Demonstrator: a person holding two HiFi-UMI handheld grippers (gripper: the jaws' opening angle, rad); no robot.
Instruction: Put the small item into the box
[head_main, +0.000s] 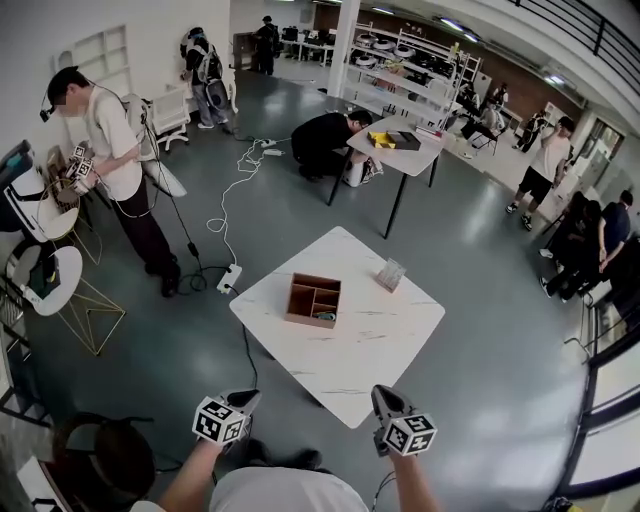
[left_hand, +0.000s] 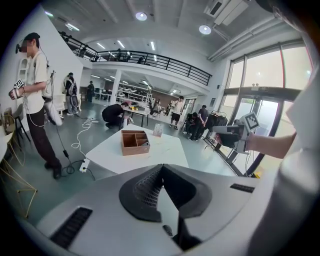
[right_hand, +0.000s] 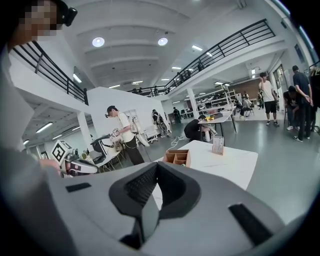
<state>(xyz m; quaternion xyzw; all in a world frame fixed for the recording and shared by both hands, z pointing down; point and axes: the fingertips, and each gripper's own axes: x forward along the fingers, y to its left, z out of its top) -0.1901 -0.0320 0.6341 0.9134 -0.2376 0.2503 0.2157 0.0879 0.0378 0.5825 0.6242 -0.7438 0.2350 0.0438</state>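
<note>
I see both grippers low, short of the near corner of the white table (head_main: 372, 352) and touching nothing: the left gripper (head_main: 246, 400) at 7 o'clock in the head view, the right gripper (head_main: 384, 397) at 5 o'clock. In each gripper view the fingers (left_hand: 146, 190) are closed tip to tip with nothing between them. The divided wooden box (head_main: 305, 321) stands at about 10 o'clock from the table's middle. A small greyish item (head_main: 325, 317) lies inside it, in the compartment at its 5 o'clock corner. A clear sign stand (head_main: 390, 273) stands upright at 1 o'clock on the table, well apart from the box.
</note>
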